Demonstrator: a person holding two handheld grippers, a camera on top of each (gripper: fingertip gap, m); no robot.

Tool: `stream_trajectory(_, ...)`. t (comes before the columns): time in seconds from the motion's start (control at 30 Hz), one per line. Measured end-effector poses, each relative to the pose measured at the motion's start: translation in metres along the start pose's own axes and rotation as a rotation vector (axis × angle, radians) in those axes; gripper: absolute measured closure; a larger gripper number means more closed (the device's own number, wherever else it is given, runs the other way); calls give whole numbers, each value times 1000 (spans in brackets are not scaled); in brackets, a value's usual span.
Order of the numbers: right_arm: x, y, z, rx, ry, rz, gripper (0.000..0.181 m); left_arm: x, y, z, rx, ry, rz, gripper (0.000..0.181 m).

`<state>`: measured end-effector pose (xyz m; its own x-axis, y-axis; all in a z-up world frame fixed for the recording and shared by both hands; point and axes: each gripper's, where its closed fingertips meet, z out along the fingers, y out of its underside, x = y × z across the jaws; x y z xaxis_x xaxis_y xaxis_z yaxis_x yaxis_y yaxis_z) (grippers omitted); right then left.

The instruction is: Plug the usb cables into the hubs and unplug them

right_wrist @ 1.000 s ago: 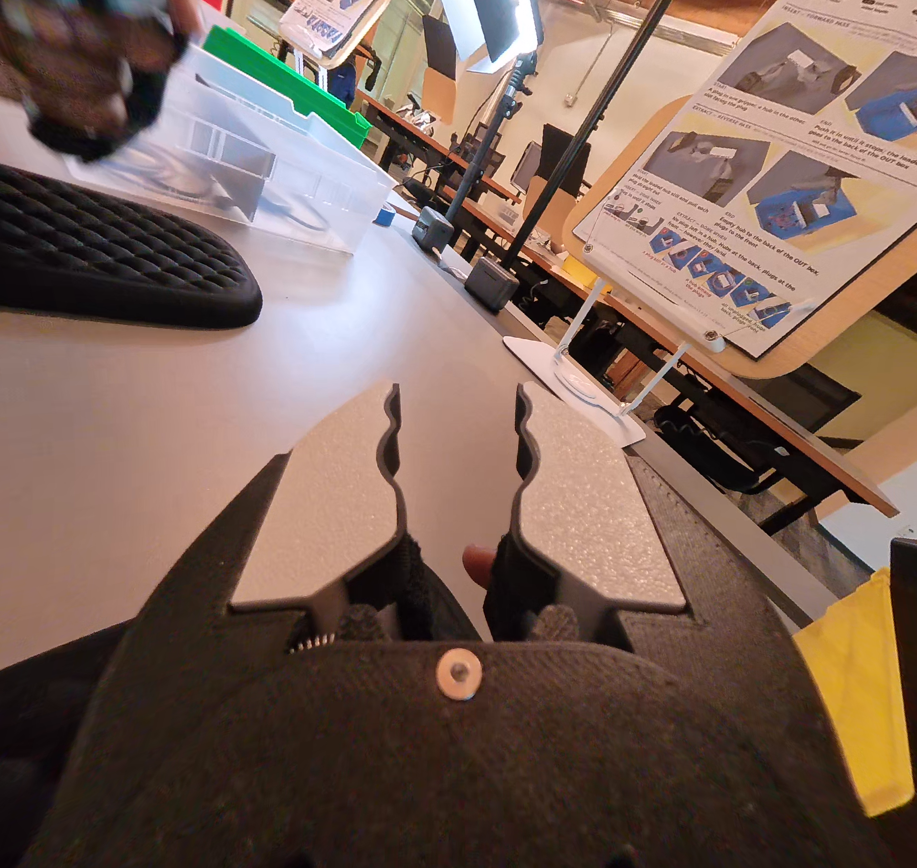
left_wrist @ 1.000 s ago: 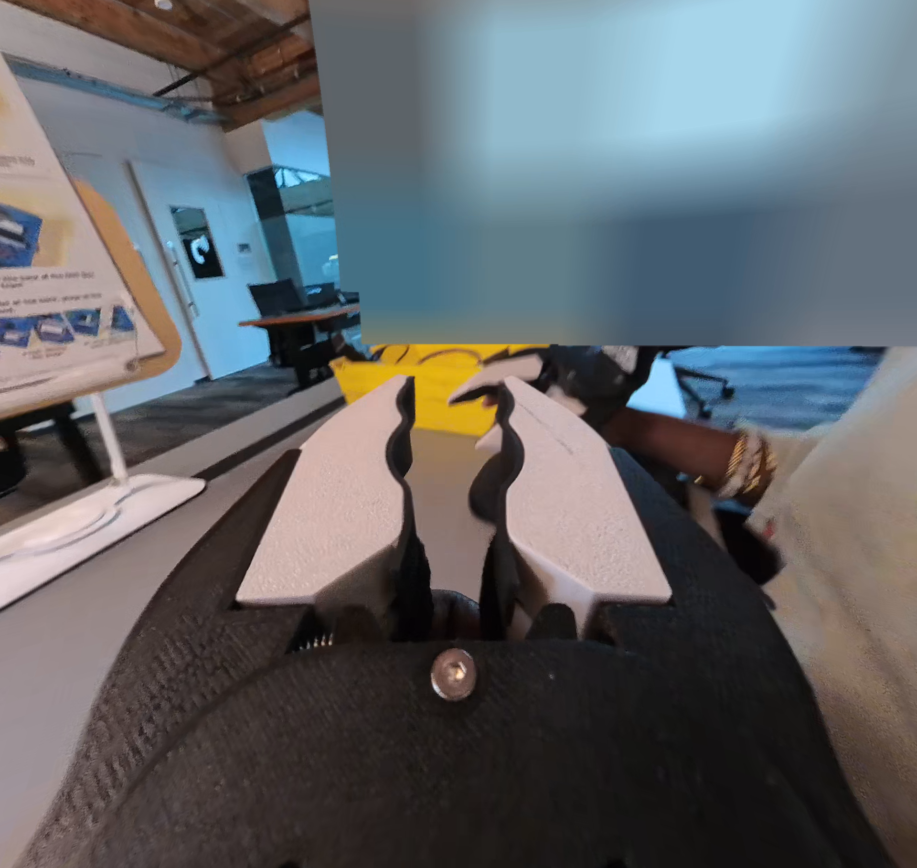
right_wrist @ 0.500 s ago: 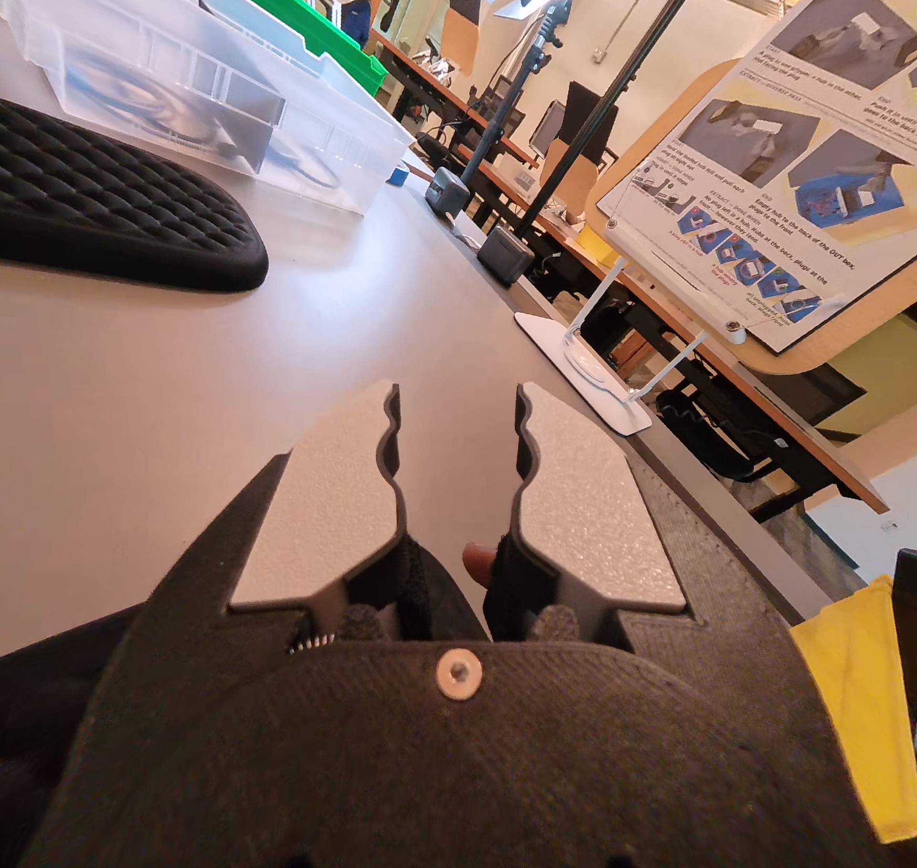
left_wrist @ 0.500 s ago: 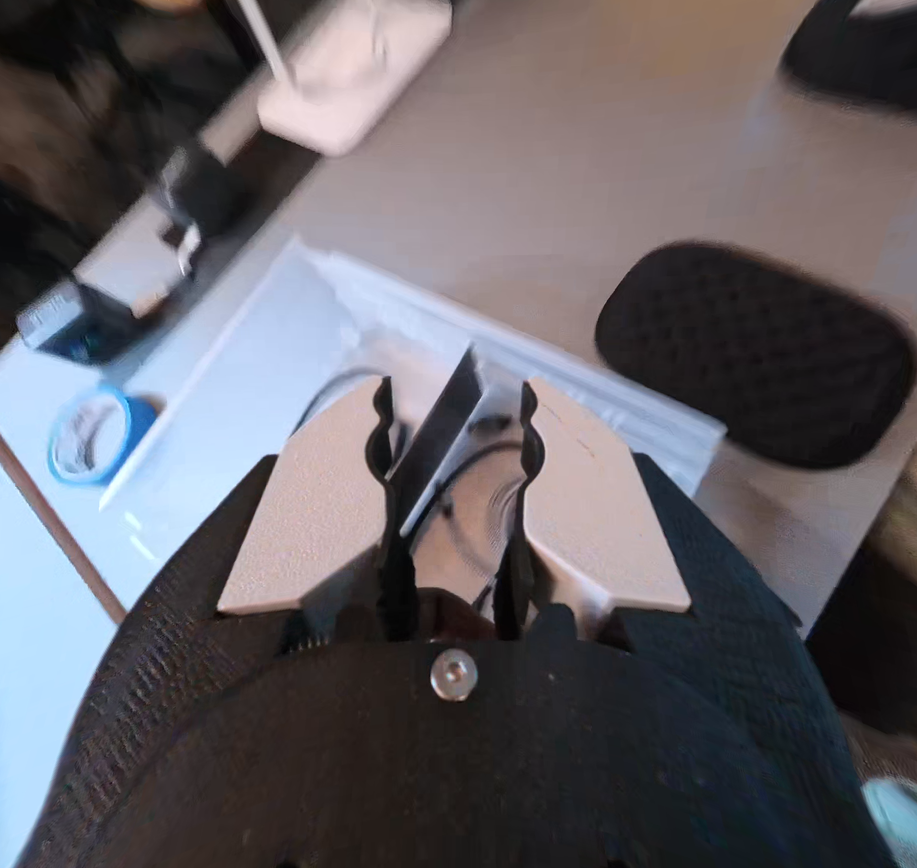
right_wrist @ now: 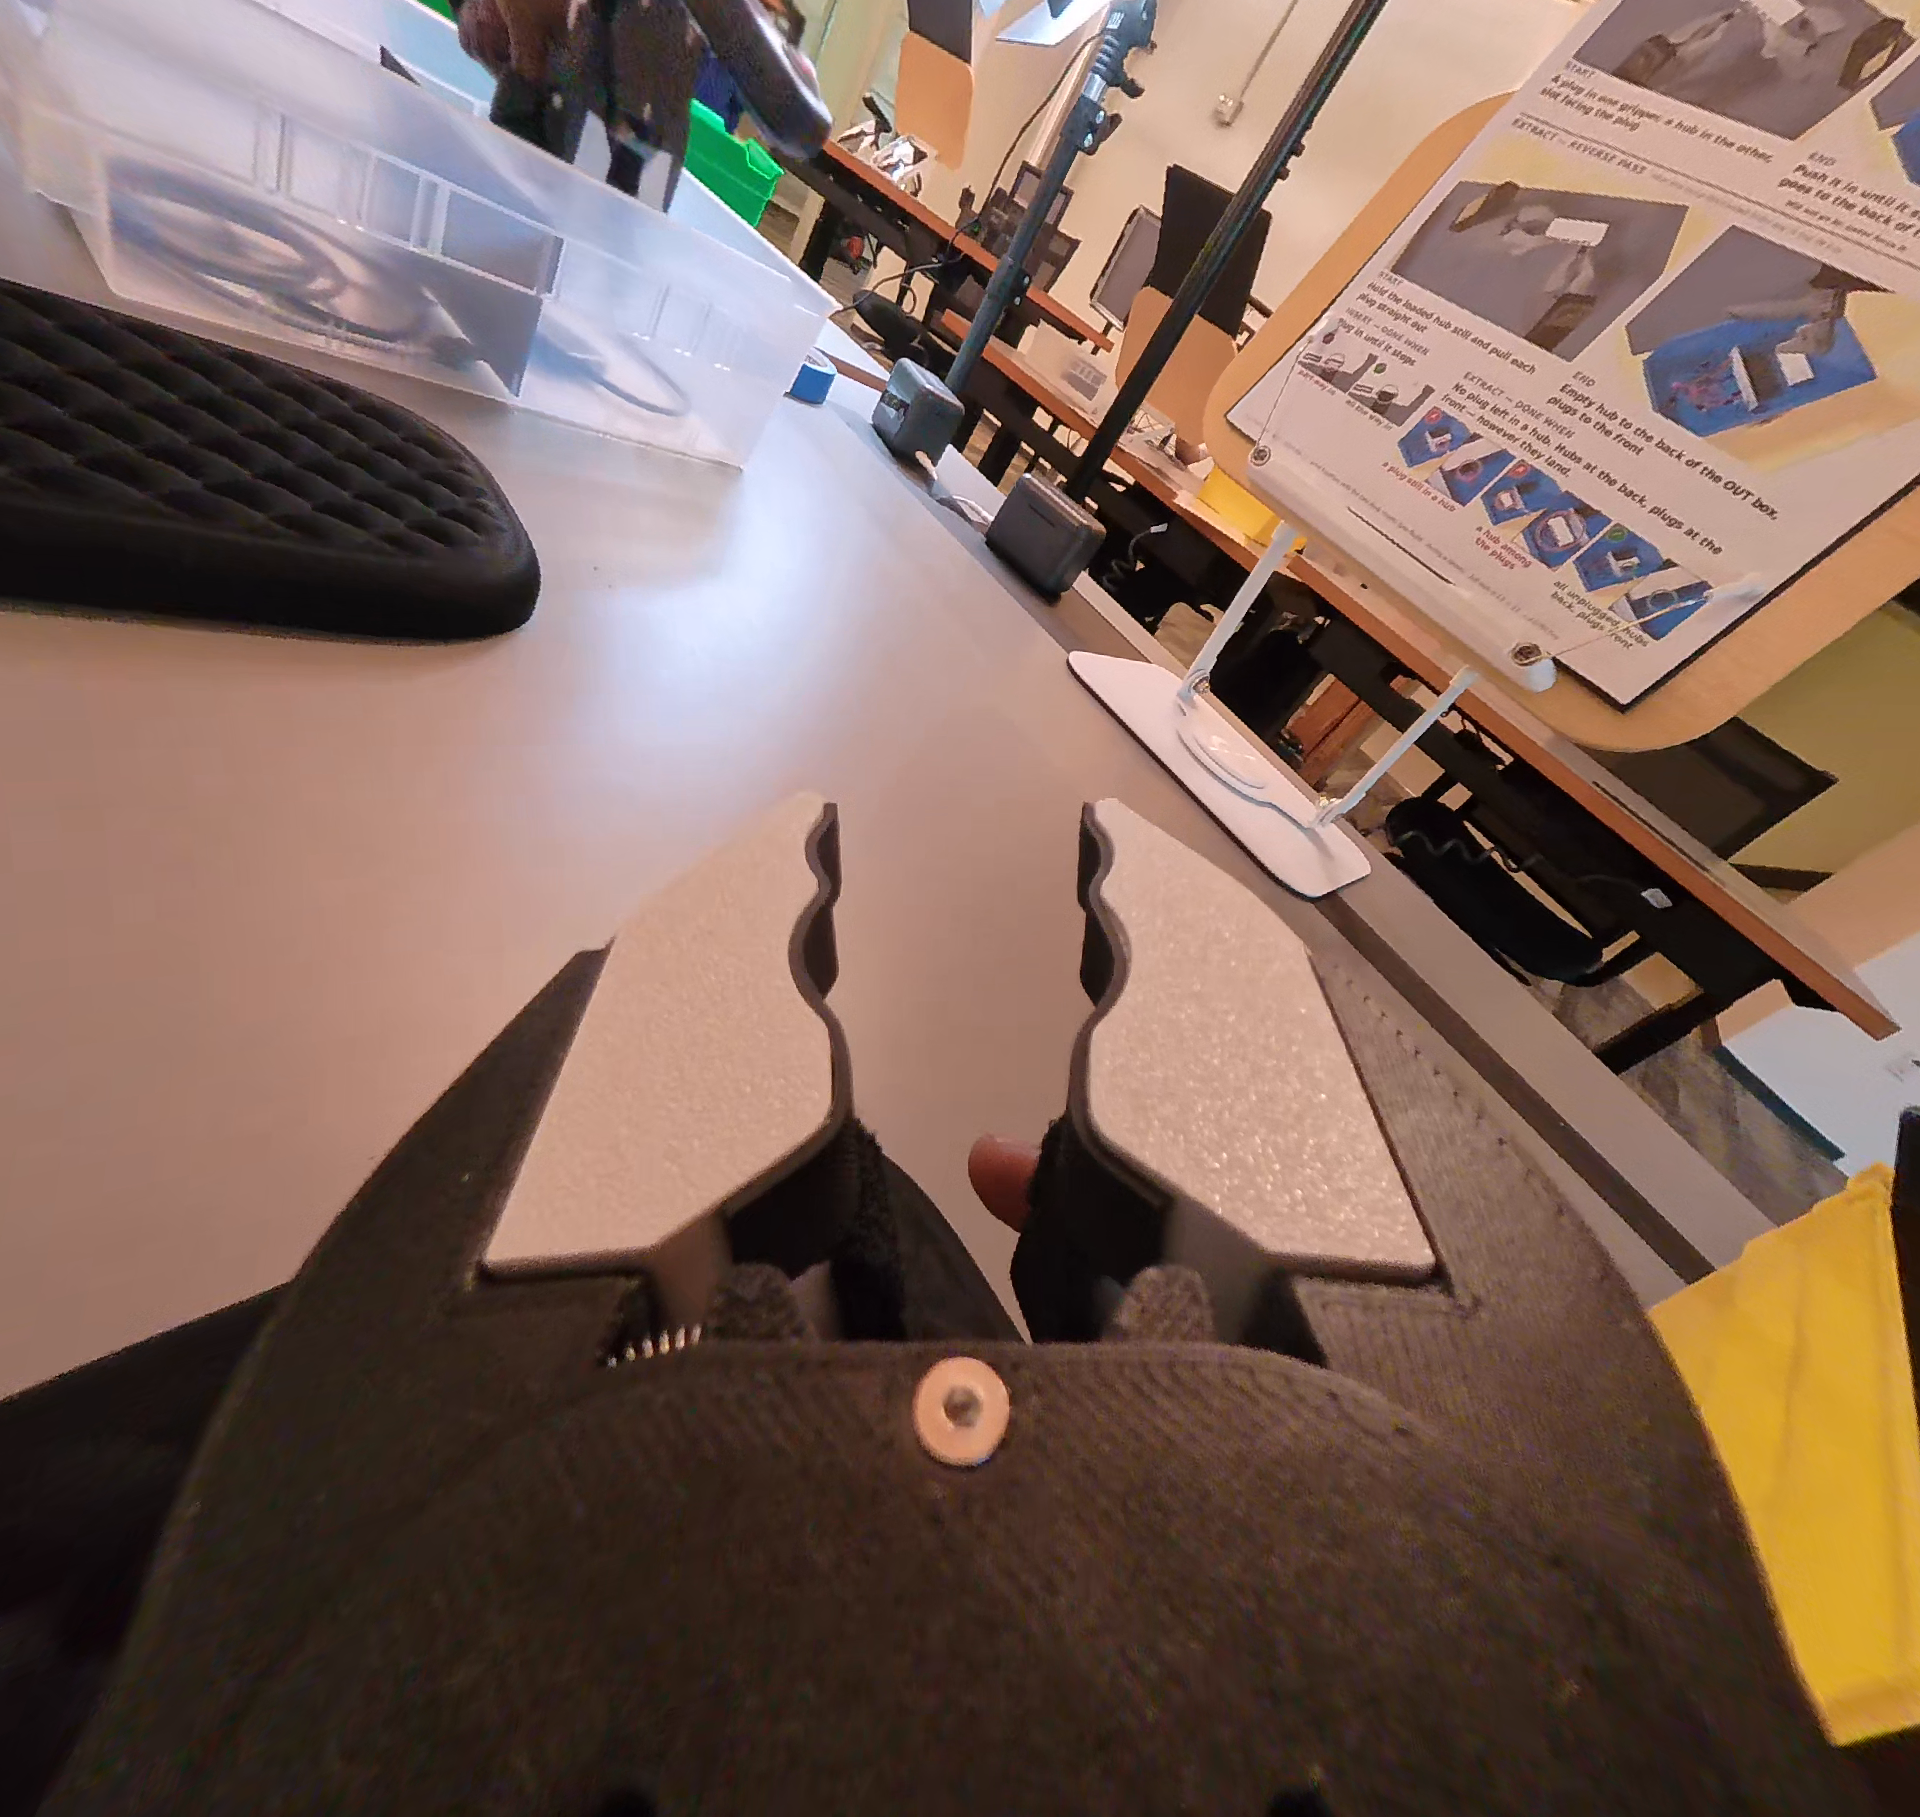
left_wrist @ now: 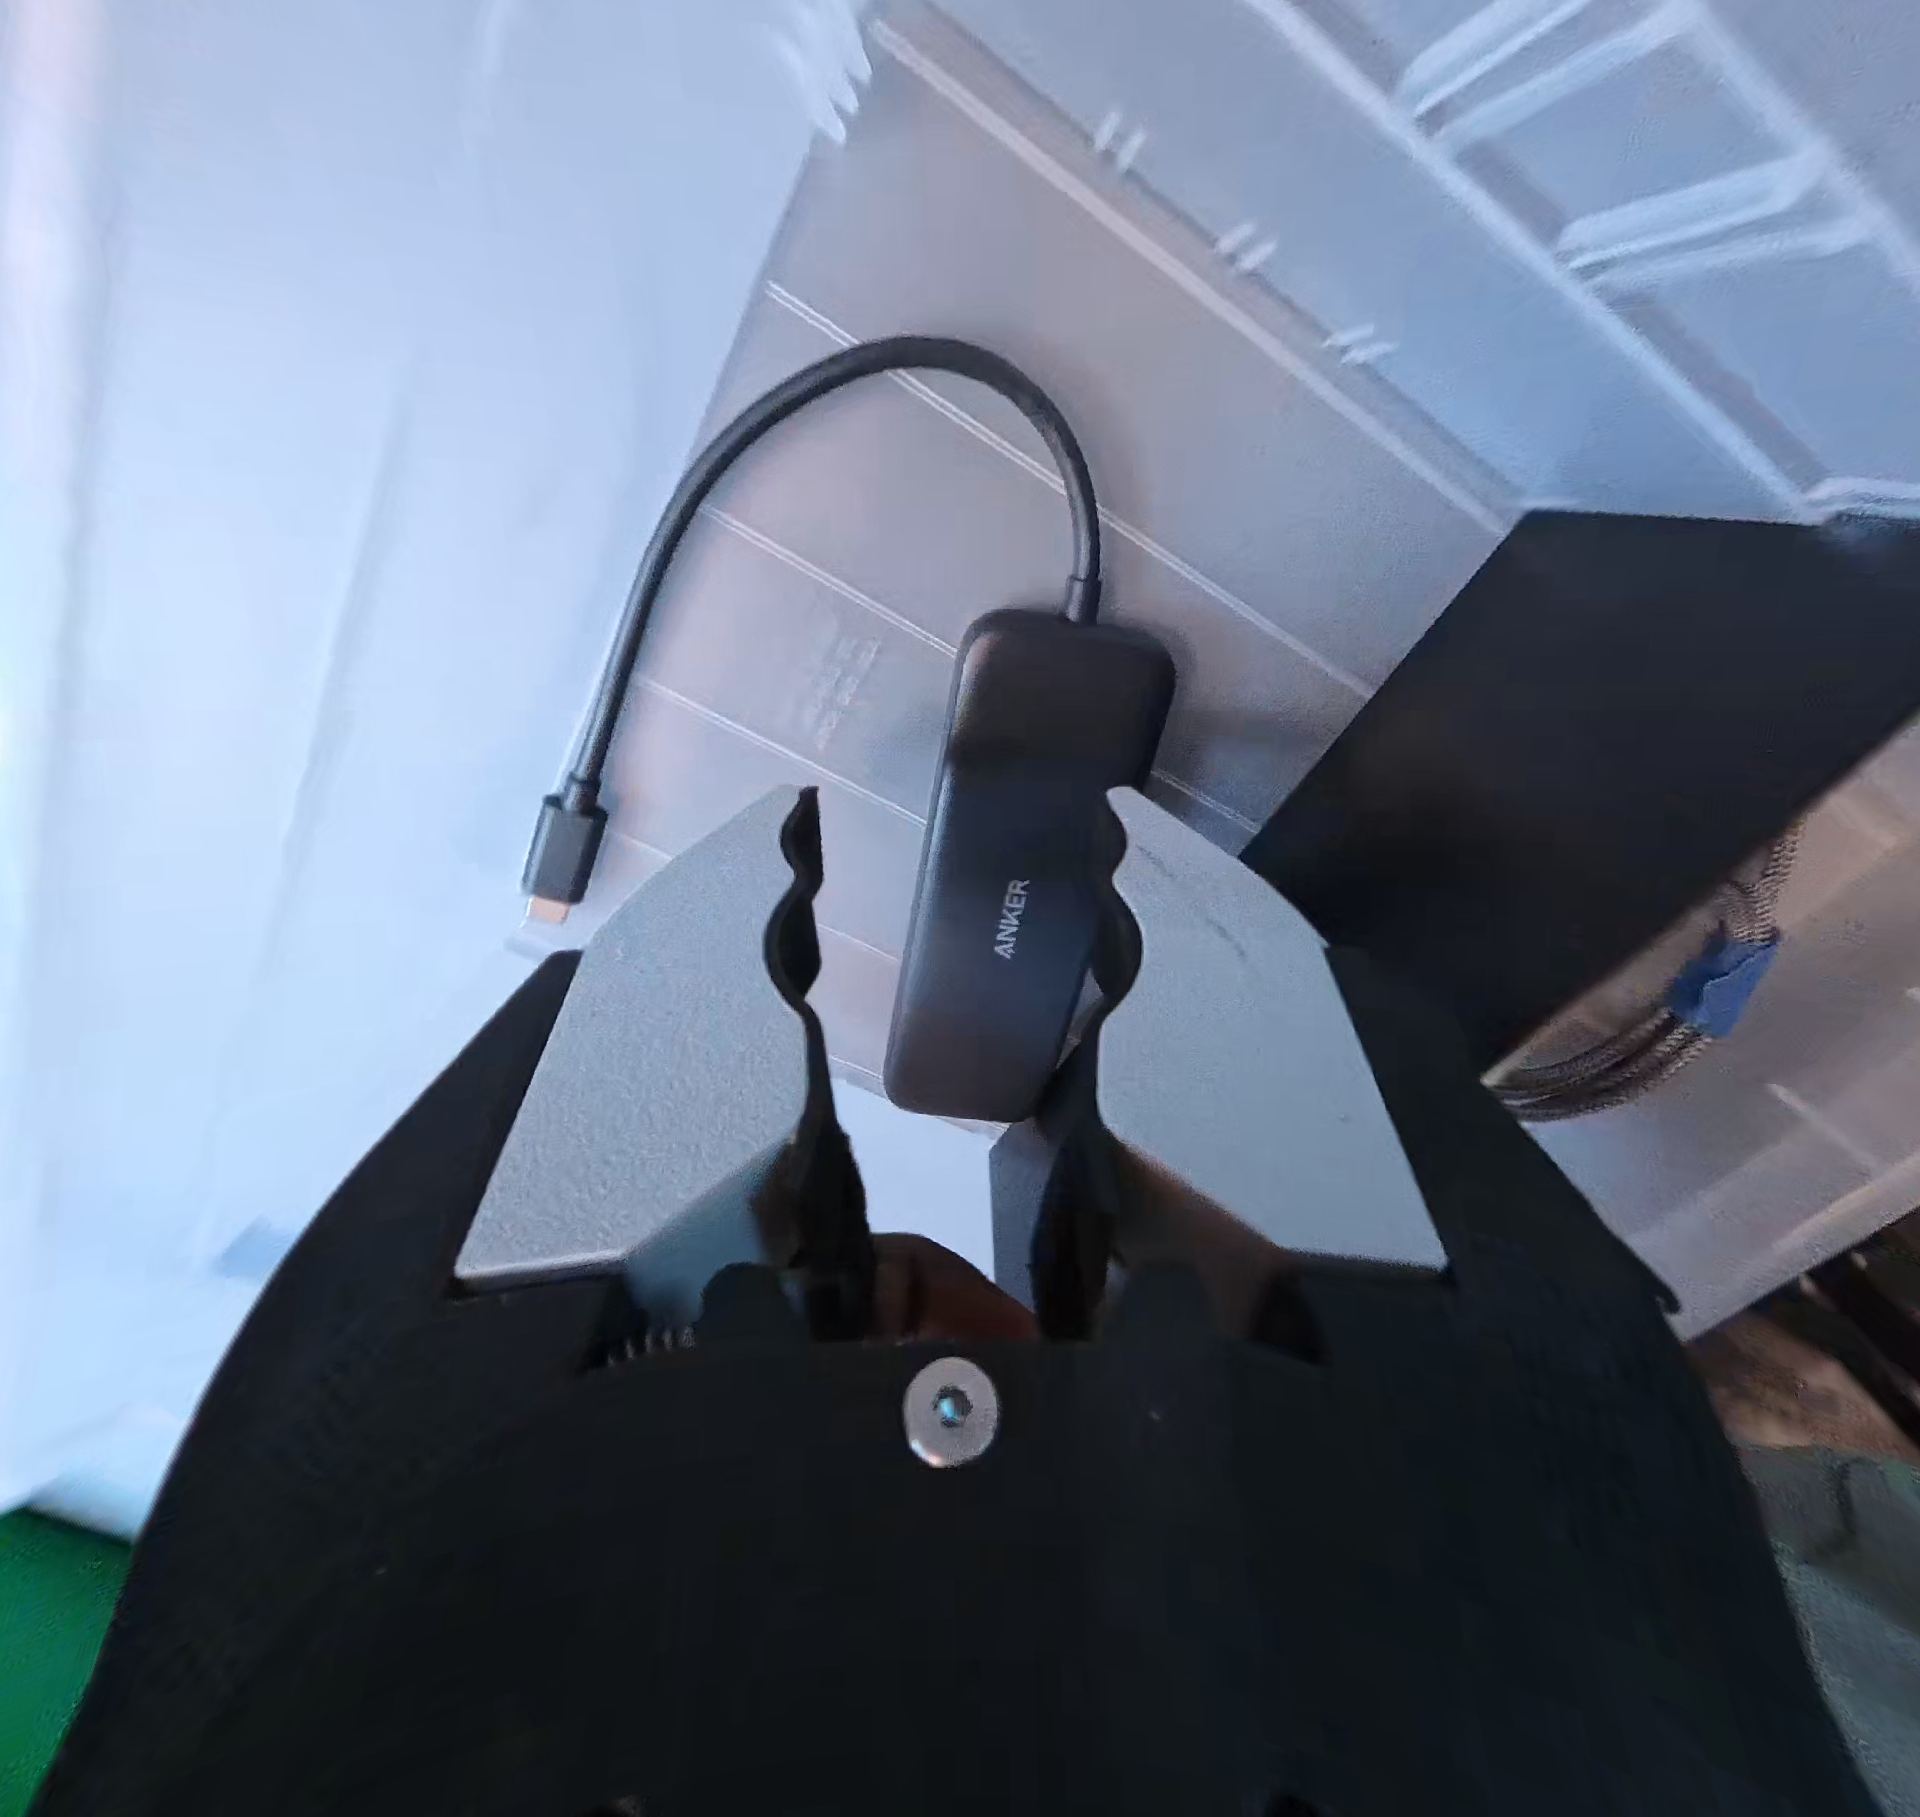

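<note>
In the left wrist view a dark grey USB hub lies flat on the floor of a clear plastic bin. Its short black cable loops round to a free plug. My left gripper is open, pointing down into the bin. The hub lies between its fingers, close against the right one. My right gripper is open and empty, low over the grey table. The right wrist view also shows the left gripper reaching into the bin.
A black divider stands right of the hub, with a braided cable beyond it. On the table are a black mat, a sign stand, two grey blocks, blue tape and something yellow. The tips of one gripper are about 45 cm away from the tips of the other. To the free plug: left tips about 5 cm, right tips about 55 cm.
My left gripper swung from pointing level across the table to over the bin, then down into it around the hub. The right gripper stayed open and barely moved.
</note>
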<state>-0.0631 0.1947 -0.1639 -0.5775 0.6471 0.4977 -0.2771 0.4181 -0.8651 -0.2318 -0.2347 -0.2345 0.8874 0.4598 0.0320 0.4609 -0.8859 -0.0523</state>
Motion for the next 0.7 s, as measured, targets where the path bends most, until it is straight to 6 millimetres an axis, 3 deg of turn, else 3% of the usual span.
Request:
stream_trajectory(0.03, 0, 1, 0, -5, -1, 0, 137, 1, 2, 6, -39, 11, 15, 131)
stream_trajectory(0.33, -3, 5, 4, -45, -9, -27, 138, 5, -2, 12, -105, 86, 23, 126)
stream_trajectory(0.47, -5, 7, 5, -56, -12, -40, 138, 18, -1, 13, -96, 189, 36, 139)
stream_trajectory(0.5, -5, 7, 5, -57, -11, -40, 138, 21, 2, 13, -113, 211, 38, 134)
stream_trajectory(0.7, -5, 7, 6, -61, -10, -48, 138, 20, 3, 14, -108, 183, 123, 140)
